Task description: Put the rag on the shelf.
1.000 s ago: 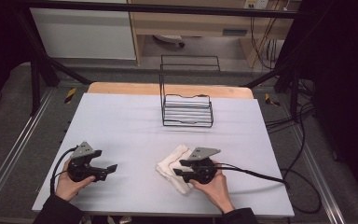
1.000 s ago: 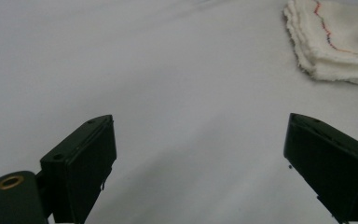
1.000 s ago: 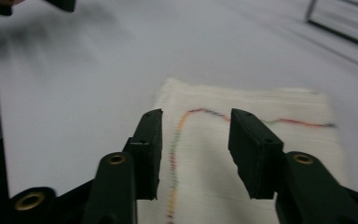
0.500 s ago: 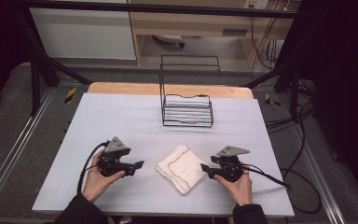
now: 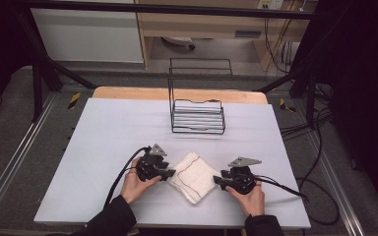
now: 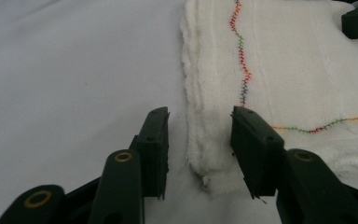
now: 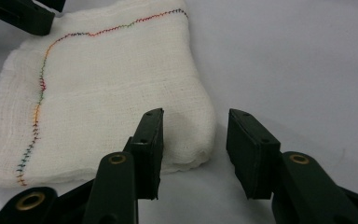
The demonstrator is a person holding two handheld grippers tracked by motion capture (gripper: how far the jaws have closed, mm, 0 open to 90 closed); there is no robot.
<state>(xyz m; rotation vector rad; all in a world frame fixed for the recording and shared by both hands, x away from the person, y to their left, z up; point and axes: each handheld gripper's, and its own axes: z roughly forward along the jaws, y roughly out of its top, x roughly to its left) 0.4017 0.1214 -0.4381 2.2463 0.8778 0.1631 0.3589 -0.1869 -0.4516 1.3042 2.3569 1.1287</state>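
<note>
my left gripper (image 6: 199,140) jaws just closing, still spread astride a corner of the folded white cloth (image 5: 193,176), my right gripper (image 7: 193,144) jaws likewise narrowing around the opposite corner, not pinching, cloth flat on the tabletop (image 5: 108,128), wire rack (image 5: 198,116) well behind

I see a black wire rack (image 5: 197,117) standing upright at the far middle of the white table (image 5: 103,147). Beyond the table's far wooden edge sit a pale cabinet (image 5: 88,34) and cables (image 5: 320,123) at right.
</note>
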